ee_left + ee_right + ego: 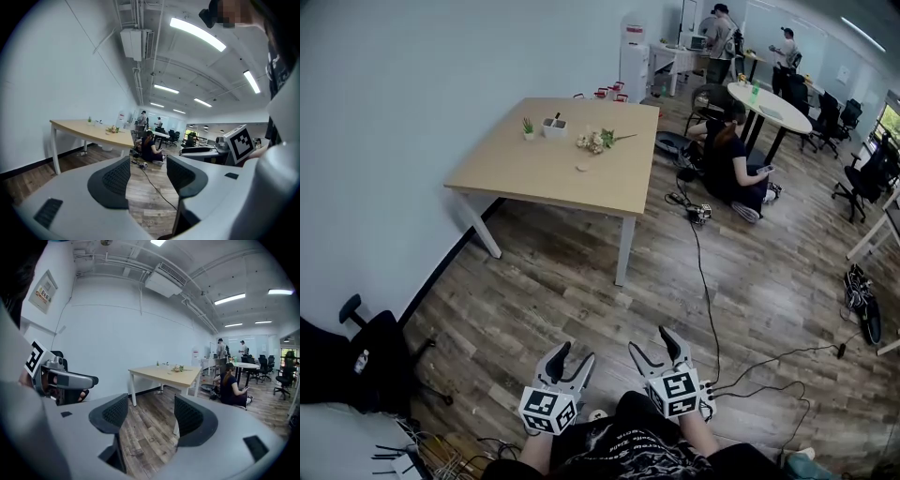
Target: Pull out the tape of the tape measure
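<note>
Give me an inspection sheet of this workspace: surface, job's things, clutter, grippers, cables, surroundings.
Surface: wooden table, out ahead across the floor.
Job's things: nothing seen.
Clutter: plant, holder and flowers on the table.
Grippers: left gripper and right gripper open, jaws empty.
Cables: black cable across the floor.
Surroundings: person seated on the floor, chairs behind.

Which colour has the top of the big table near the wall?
The table top is light wood; the head view shows it best.
</note>
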### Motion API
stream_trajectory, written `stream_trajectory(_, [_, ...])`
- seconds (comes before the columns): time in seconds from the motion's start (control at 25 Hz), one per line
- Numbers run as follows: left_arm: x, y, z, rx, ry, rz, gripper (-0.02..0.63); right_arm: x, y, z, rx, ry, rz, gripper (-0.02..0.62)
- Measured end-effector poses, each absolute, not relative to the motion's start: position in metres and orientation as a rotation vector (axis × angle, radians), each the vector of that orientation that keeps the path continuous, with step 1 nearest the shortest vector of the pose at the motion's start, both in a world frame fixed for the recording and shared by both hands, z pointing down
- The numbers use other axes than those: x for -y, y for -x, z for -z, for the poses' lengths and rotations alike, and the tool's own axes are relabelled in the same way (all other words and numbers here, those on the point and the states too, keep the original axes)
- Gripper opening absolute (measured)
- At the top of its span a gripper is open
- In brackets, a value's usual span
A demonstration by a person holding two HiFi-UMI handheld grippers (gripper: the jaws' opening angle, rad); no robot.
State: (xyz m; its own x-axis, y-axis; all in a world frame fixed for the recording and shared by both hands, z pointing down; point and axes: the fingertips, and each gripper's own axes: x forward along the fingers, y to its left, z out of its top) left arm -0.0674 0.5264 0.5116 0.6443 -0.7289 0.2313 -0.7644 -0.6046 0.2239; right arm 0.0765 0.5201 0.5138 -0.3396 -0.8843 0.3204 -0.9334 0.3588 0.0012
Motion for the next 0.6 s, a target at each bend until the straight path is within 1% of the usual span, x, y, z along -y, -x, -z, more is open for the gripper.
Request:
stream_trajectory(0.24, [-0.507,0.067,-0.519,1.109,-2.574,-0.182,0.233,-0.495,-0.066,-0.523,2.339,-1.612,-0.303,0.305])
stream_trajectory(0.6, [-0.426,0.054,-0.523,1.134,-2.522,-0.116,0.233,-0.401,-0.071,-0.532,2.394,-1.491,-0.273,0.305])
